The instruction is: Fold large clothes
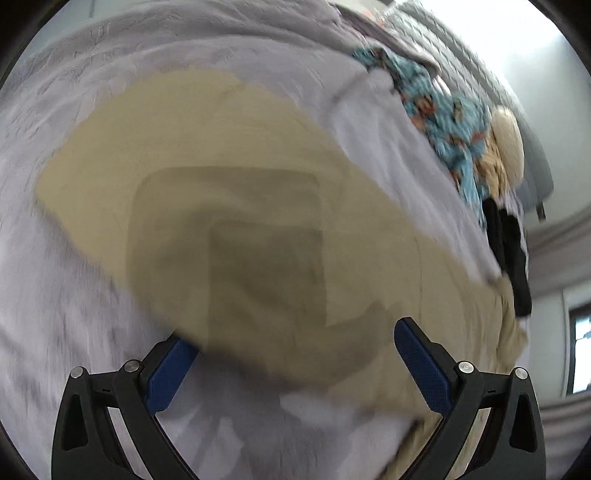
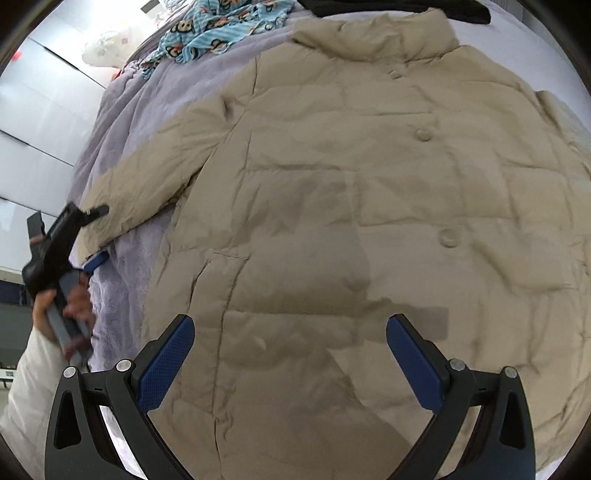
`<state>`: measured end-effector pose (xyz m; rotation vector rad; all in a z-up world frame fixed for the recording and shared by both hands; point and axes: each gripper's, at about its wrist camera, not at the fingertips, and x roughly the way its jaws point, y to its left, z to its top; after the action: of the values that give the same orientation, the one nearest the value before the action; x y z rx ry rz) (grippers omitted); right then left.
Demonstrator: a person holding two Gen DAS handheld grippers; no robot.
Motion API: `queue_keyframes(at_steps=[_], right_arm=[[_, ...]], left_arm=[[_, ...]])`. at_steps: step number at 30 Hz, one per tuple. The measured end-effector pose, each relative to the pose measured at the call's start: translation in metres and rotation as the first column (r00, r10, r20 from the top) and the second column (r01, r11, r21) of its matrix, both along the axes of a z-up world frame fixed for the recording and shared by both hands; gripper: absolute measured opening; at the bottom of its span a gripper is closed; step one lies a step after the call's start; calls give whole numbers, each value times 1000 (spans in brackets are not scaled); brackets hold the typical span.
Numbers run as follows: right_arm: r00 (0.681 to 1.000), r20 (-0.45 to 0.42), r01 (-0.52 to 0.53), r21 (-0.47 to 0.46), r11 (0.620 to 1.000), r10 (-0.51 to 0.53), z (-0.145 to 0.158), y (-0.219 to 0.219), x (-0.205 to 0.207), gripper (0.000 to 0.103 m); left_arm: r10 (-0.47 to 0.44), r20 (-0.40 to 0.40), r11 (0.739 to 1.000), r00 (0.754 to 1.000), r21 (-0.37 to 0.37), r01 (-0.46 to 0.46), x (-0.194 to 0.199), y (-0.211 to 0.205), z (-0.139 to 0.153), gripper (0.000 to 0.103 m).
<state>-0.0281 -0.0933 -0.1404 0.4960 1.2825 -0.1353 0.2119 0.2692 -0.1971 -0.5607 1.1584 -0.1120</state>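
1. Coat (image 2: 351, 192), beige and quilted, lay spread front-up on the bed (image 2: 122, 291), buttons closed, collar toward the far edge; no container showed.
2. Beyond the coat's collar lay a blue patterned garment (image 2: 221, 26) and a black garment (image 2: 406, 7).
3. The right gripper (image 2: 290, 354) hovered over the coat's lower front, fingers spread and holding nothing.
4. The left gripper (image 1: 295, 363) hung at the coat's sleeve (image 1: 184, 166), fingers released, the view blurred.
5. A hand (image 2: 62, 306) held that tool beside the sleeve's cuff.
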Motion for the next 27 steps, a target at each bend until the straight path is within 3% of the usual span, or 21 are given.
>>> queue_keyframes(at_steps=[3,4,5,6,7,8,10,13,14,16,17,18,23,27], right_arm=[[1000,4,17,8,1000,-17,-8,2,9,103],[1000,13,21,8,1000,-21,-8,2,14,103],[999,27,23,7,1000,-23,-6,1,19,103],[999,40,23,7,1000,-23,-3,1,25,103],[998,54,23,7,1000,-23,-2,2,30,103],[997,68,23,8,1000,-24,0,3,36,103],[996,89,25,14,1000,-26,3,3,50,103],[993,107,56,18,998,-57,6,1,69,102],[989,128,71,43,997,-76,6,-1,79,96],[984,138,97,86,992,-109,2,-5,96,64],[983,133,112,124,986,-128,-3,-9,107,42],[980,136,120,173,978,-144,-8,-9,117,29],[972,181,85,325,942,-150,-40,1,162,23],[988,128,26,429,903,-90,-84,23,180,23]], left_arm=[[36,40,999,999,12,-37,20,2,0,101],[50,53,998,997,25,-51,29,5,2,89],[61,62,997,996,52,-64,36,2,3,66],[57,60,996,997,70,-61,42,1,3,52],[44,58,996,997,71,-48,48,3,2,19],[9,59,999,998,36,-12,56,2,2,6],[-14,89,999,996,46,10,56,1,15,6],[-105,213,987,971,143,76,50,-7,57,6],[-125,237,983,963,158,89,48,-10,67,6],[-180,296,973,938,192,126,40,-18,94,6],[-202,314,968,928,205,141,36,-21,104,6],[-224,332,963,916,219,156,33,-26,113,6],[-326,404,930,855,300,213,16,-66,151,6],[-397,423,905,815,329,270,-4,-111,172,6]])
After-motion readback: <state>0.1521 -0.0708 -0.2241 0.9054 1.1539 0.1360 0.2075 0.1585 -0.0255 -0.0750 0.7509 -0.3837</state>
